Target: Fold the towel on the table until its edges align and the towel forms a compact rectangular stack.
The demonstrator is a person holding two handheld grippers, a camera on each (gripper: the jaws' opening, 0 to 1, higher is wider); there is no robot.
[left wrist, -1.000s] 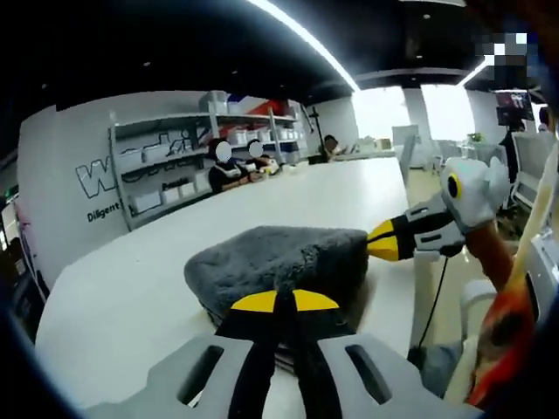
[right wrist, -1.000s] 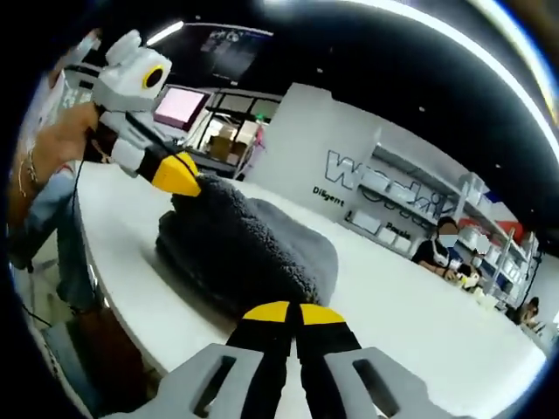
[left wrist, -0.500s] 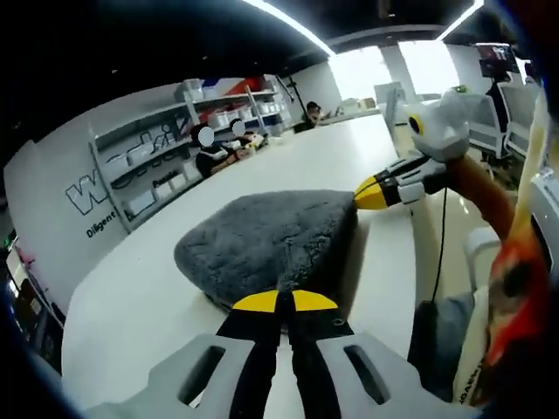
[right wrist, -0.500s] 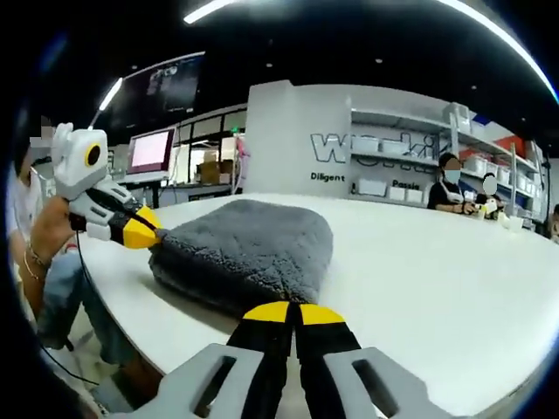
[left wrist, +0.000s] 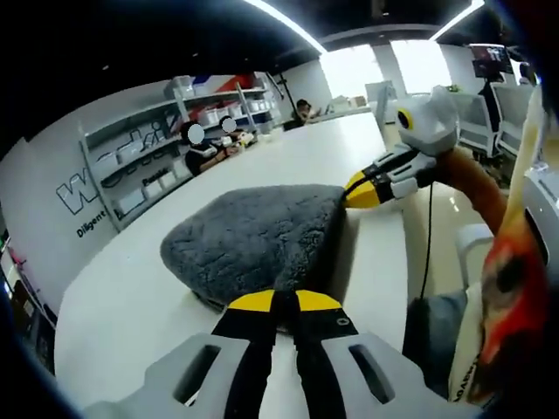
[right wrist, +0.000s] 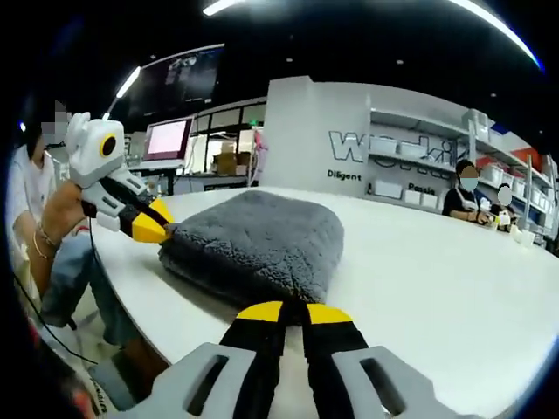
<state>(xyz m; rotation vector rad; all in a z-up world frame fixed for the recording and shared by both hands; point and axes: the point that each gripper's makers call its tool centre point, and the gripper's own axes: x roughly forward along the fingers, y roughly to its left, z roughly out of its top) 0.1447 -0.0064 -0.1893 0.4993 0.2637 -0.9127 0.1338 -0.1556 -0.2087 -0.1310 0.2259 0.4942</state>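
We see the grey towel (left wrist: 258,244) lying on the white table (left wrist: 131,297) as a thick, already doubled pad, directly ahead of both claws. The left gripper (left wrist: 274,303) has its 2 yellow-tipped jaws pressed together with no gap between them, and its tips sit at the near corner of the pad; whether a layer of cloth is pinched there we cannot tell, since the tips cover the spot. The right gripper (right wrist: 284,312) looks the same in its own view: jaws closed tight, tips at the pad's near edge, any grip on fabric hidden.

Each claw also appears in the other's view. In the left gripper view the right gripper comes in from the right, its tip touching the far right corner of the pad. In the right gripper view the left gripper enters from the left, its tip touching the far left corner.

So the 2 claws sit on adjacent corners of the same edge, the one nearest the table's rim and the person. The pad's bulk runs away from both claws toward the middle of the table. We judge that any further fold must carry this shared edge forward, away from both claws together, over the pad. Neither claw is nearer; both are on the towel.
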